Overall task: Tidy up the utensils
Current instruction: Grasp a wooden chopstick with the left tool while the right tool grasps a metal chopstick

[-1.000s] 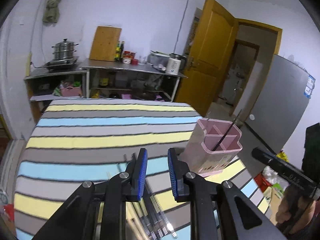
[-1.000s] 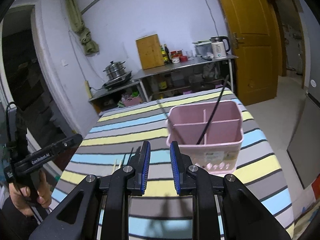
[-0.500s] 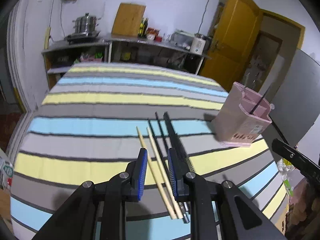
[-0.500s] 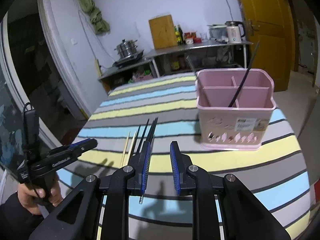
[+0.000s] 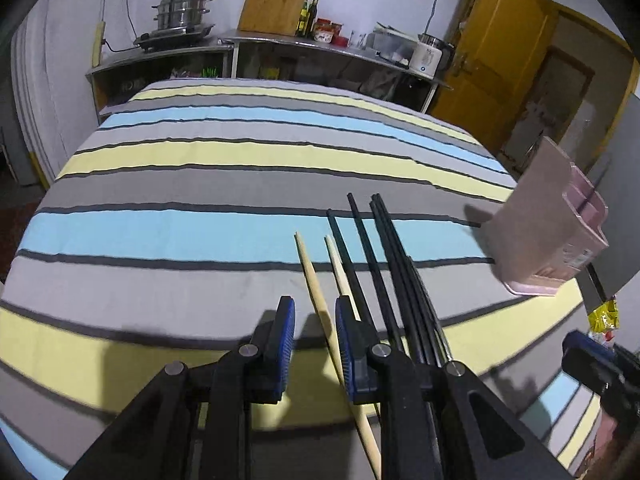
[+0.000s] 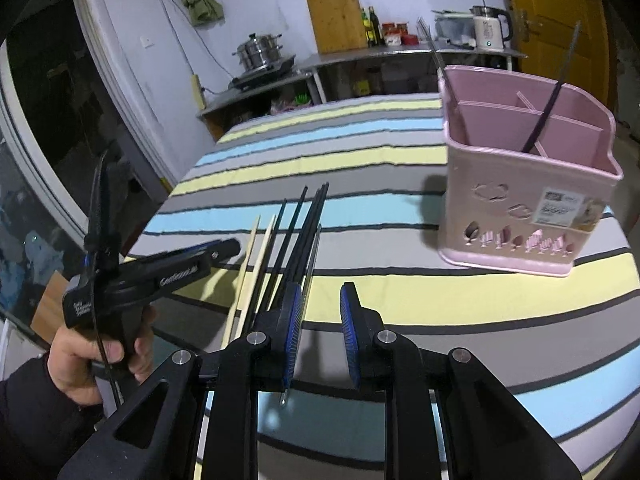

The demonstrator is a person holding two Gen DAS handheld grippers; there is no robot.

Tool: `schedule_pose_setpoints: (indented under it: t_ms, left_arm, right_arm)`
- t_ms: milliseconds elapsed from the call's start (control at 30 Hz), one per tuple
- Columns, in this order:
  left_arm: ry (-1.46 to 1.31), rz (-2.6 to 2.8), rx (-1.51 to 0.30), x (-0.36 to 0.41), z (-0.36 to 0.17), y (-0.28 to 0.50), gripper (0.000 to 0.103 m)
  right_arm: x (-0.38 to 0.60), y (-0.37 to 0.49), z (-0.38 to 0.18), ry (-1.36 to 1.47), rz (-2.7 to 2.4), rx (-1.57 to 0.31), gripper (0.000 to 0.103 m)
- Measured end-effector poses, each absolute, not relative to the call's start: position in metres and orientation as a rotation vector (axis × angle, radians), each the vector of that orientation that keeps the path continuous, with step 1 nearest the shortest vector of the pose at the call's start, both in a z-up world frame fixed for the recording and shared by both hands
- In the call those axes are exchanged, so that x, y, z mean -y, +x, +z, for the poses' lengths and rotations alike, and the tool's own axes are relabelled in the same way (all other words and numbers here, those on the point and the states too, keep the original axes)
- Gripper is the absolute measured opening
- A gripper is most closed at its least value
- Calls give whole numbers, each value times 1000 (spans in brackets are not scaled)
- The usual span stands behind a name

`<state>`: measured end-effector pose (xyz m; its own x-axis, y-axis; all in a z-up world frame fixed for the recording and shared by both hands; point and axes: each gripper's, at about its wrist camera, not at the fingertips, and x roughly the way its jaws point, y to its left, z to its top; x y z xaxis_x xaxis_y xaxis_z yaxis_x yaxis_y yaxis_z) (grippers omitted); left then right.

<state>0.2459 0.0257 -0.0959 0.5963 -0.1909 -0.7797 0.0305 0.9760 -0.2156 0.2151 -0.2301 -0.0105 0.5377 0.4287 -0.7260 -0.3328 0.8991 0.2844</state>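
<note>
Two wrist views show an early stage of the sorting. Left wrist view: the left gripper (image 5: 315, 340) hangs low over the striped tablecloth (image 5: 200, 232), its fingers apart with one pale wooden chopstick (image 5: 316, 292) running between them, not pinched (no pad visibly presses on it); a second wooden stick lies just beside, then a fan of black chopsticks (image 5: 384, 264) to the right, and the pink utensil caddy (image 5: 548, 236) stands well apart at the right edge. Right wrist view: the right gripper (image 6: 320, 336) has its fingers apart and empty over a yellow stripe, a slim metal chopstick (image 6: 310, 272) passing just beside its left finger; the caddy (image 6: 520, 184) stands upright ahead to the right, with one black chopstick (image 6: 546, 116) already leaning in a rear compartment and a thin metal rod at its far-left corner. By these views most of the work remains: the whole row on the cloth is yet to be lifted and binned.
</note>
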Motion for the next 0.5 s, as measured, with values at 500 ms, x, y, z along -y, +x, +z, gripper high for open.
schedule_pose_setpoints:
  t_ms: [500]
  left_arm:
    - [-36,-126,-907,-14,-111,256,19]
  right_arm:
    - [188,254,-62,56,476,-1000,21]
